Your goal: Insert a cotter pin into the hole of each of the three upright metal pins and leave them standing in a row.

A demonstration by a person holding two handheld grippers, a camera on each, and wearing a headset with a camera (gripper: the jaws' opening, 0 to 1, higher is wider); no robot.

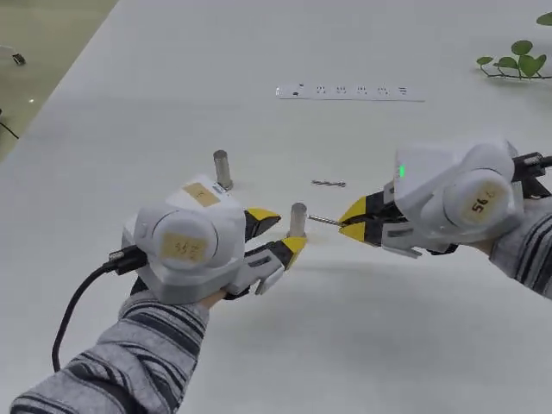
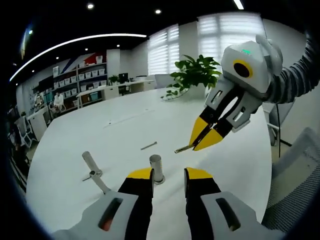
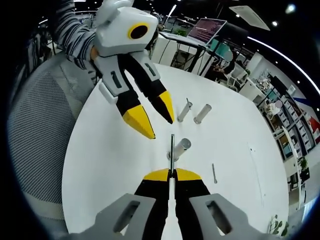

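While the white workbench (image 1: 362, 345) falls away to the floor along its slanting left edge, the work sits well inside that edge, with bare tabletop on every side. At left, the left gripper (image 1: 285, 230), held by a hand in a striped sleeve (image 1: 129, 354), has its yellow-tipped jaws apart on either side of an upright metal pin (image 1: 297, 219). Whether either jaw touches the pin cannot be told. Beyond that gripper, a second metal pin (image 1: 222, 167) stands upright, well apart from the jaws. The right gripper view shows a third pin (image 3: 185, 110) just beside it.

To the right of the flanked pin, a cotter pin (image 1: 325, 221) hangs level above the surface. Its free end is right at the pin's side, though contact cannot be told. Its other end is clamped between the closed jaws of the right gripper (image 1: 349, 222).

A loose cotter pin (image 1: 329, 183) lies flat on the free surface beyond, between the work and a white power strip (image 1: 349, 91) that lies nearer the far edge. Plant leaves (image 1: 517, 60) reach in at the far right corner.
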